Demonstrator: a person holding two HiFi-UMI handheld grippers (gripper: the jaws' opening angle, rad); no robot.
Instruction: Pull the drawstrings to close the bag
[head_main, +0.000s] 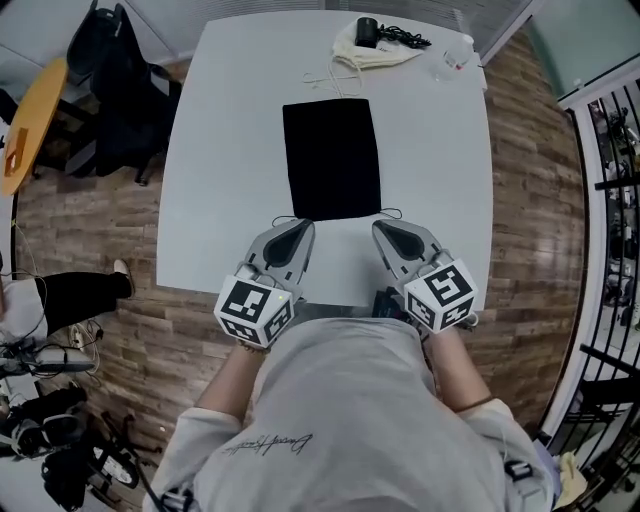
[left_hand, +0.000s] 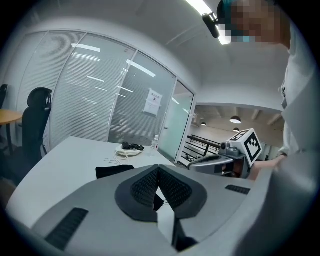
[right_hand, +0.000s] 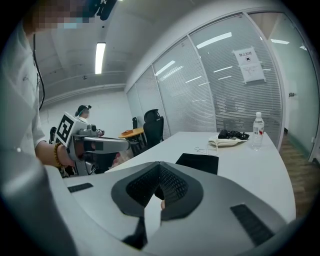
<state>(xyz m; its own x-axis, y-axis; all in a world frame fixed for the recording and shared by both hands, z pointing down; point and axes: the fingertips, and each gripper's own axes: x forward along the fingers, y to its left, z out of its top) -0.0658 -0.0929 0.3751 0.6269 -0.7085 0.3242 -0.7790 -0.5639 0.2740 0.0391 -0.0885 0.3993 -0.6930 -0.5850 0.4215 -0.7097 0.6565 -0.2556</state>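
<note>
Grey L claw (head_main: 300, 229) & R claw (head_main: 385, 230) sat shut, flat black cloth bag (head_main: 331, 158) just ahead; thin cords (head_main: 390, 212) needed pinching, even outward pull.

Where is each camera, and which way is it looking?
Head view: on the head, looking down at table, bag, left gripper, right gripper, forearms, shirt.
Left gripper view: on that gripper, facing across the table; shows its shut jaws, the right gripper.
Right gripper view: likewise; shows its shut jaws, the left gripper.
All three share the bag.
</note>
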